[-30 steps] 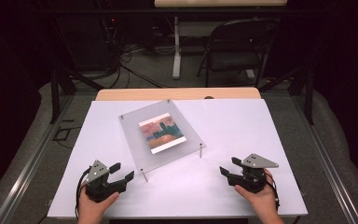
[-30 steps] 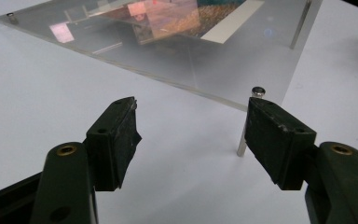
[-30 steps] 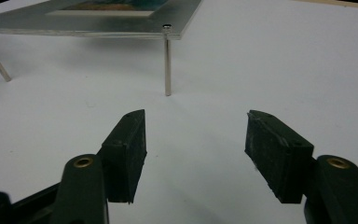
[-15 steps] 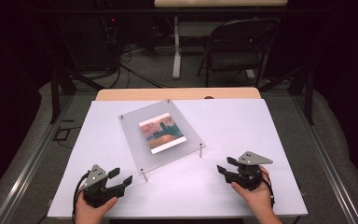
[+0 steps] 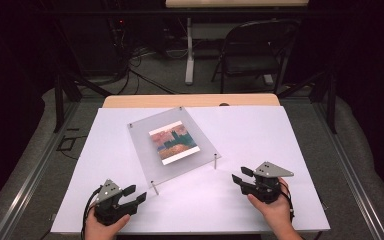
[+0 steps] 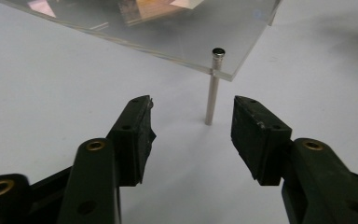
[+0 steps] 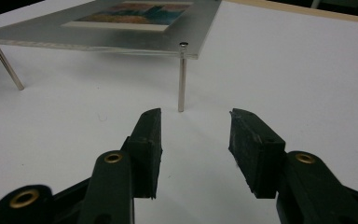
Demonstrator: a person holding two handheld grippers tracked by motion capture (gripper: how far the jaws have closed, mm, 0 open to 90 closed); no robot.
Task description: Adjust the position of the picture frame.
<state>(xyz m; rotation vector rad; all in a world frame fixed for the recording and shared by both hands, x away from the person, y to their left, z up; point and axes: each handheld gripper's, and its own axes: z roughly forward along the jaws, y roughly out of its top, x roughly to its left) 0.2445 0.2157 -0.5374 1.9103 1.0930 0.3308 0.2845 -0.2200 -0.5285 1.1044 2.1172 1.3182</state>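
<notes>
Your left gripper (image 5: 131, 196) sits at the near left of the white table (image 5: 290, 135), its jaws partly apart with nothing between them; they have just been closing. In the left gripper view, its tips (image 6: 192, 120) point at a thin metal standoff leg (image 6: 213, 86) that rises just ahead of them, apart from both pads. Your right gripper (image 5: 240, 176) rests at the near right, jaws likewise partly apart and bare, and they too have just been closing. In the right gripper view, its tips (image 7: 195, 125) face another metal leg (image 7: 182, 77), a short way ahead and slightly toward the left-hand jaw, not touched.

The clear acrylic frame (image 5: 145, 145) stands between and beyond your two hands, near the middle of the table, turned at an angle and raised on its legs. A colourful picture (image 5: 172, 141) is mounted in its middle. Beyond the table, a dark folding chair (image 5: 252, 50) stands on the floor, with cables (image 5: 145, 55) trailing to its left. Nothing lies between either gripper and its nearest leg.
</notes>
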